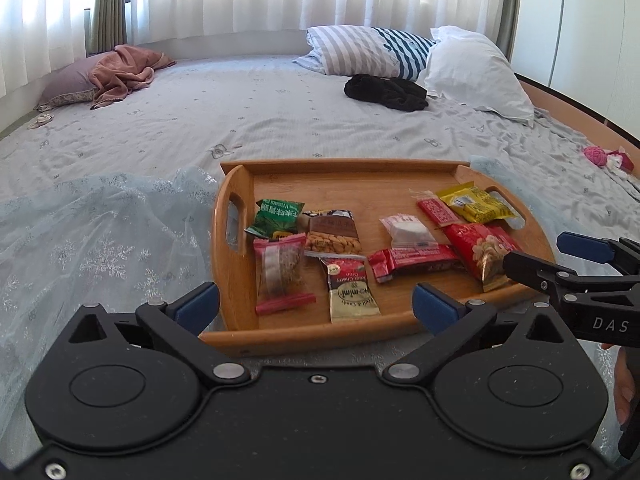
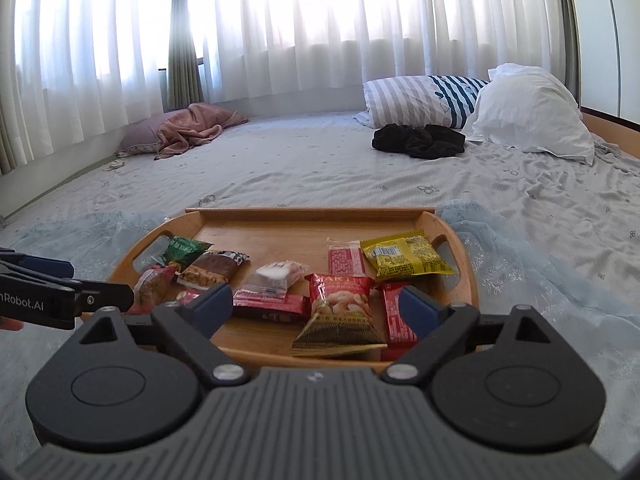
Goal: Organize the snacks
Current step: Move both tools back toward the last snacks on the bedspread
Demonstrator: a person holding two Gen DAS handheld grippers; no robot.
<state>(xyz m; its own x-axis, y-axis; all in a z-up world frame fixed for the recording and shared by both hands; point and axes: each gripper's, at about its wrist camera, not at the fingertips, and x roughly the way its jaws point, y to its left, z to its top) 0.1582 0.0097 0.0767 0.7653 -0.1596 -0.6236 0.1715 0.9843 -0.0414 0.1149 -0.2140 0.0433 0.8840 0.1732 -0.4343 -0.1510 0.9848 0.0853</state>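
A wooden tray (image 1: 236, 276) (image 2: 460, 236) rests on the bed with several snack packets in it: a green packet (image 1: 276, 216), an almond bar (image 1: 332, 232), a pink-edged clear packet (image 1: 280, 272), a yellow packet (image 1: 476, 204) (image 2: 404, 256), a red nut bag (image 1: 480, 248) (image 2: 340, 312) and a long red bar (image 1: 412, 262) (image 2: 272, 306). My left gripper (image 1: 316, 308) stands open at the tray's near edge, nothing between its fingers. My right gripper (image 2: 316, 306) is open too, just short of the red nut bag. It shows from the side (image 1: 560, 256) at the tray's right end.
The tray sits on a pale blue lace cloth (image 1: 100, 240) spread over the grey bedsheet (image 1: 240, 112). Pillows (image 1: 472, 68), a black garment (image 1: 384, 92) and a pink cloth (image 1: 124, 72) lie farther back. White curtains hang behind. A small pink item (image 1: 600, 156) lies at the right.
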